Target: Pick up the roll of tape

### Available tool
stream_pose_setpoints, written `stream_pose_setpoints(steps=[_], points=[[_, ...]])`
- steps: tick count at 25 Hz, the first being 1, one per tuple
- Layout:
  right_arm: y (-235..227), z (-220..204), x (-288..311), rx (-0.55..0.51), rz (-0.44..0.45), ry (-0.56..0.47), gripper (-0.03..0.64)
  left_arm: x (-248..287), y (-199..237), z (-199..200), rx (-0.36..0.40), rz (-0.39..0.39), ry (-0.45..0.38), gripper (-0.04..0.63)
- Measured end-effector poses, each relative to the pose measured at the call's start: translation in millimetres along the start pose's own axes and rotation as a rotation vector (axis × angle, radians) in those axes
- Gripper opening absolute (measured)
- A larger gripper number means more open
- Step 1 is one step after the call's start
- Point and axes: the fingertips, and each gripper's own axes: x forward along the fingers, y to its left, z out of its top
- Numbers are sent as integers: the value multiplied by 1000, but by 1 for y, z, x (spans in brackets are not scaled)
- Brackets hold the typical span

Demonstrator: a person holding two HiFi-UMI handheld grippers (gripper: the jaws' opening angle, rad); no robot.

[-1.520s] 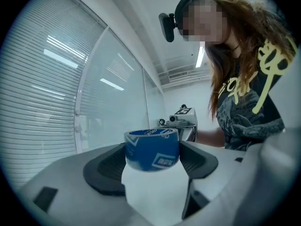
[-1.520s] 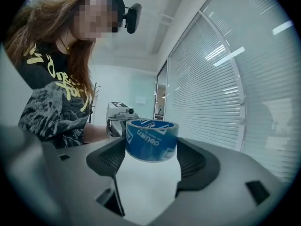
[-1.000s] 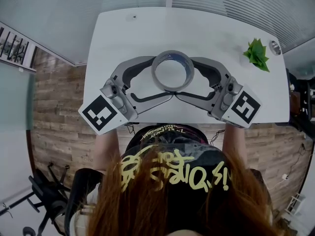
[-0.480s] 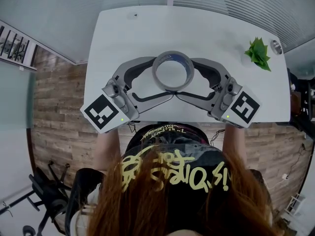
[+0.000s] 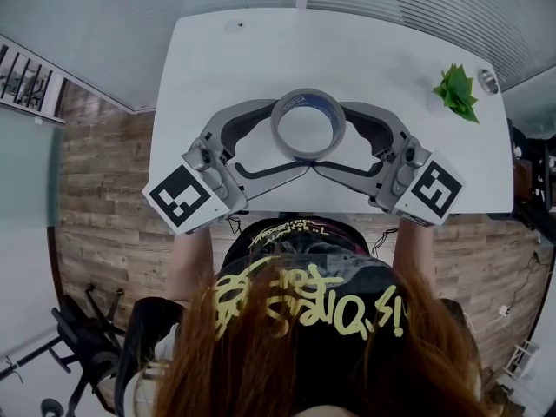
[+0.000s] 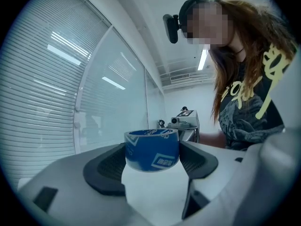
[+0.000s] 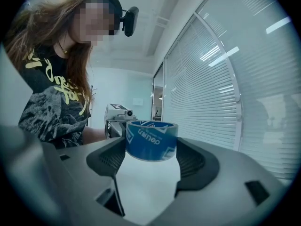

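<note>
A roll of blue tape (image 5: 306, 95) lies flat on the white table (image 5: 347, 50), seen from above as a grey ring. My left gripper (image 5: 288, 139) comes at it from the left and my right gripper (image 5: 327, 138) from the right, and the four jaws form a diamond around it. In the left gripper view the roll (image 6: 152, 149) fills the gap between the dark pads (image 6: 109, 166), touching both. The right gripper view shows the same: the roll (image 7: 150, 140) sits between the pads (image 7: 190, 161). Whether the roll is off the table I cannot tell.
A small green plant (image 5: 454, 94) and a little round metal object (image 5: 486, 82) stand at the table's far right corner. The near table edge runs just behind both marker cubes (image 5: 182, 200). A person's body is close behind the grippers.
</note>
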Motion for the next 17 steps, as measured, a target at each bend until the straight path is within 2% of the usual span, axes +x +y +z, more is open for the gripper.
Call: stream_pose_setpoints(steps=[6,10,17], points=[[2,-7,1,53,-18,35,333,1,0,-6,-3,-5,13,353],[0,-7,-1,14,-6,2,333,2,0,-6,-13,-5,7,353],[-1,-2,1,8,-4,-2,333,1,2,-3,-15,-2,2,353]])
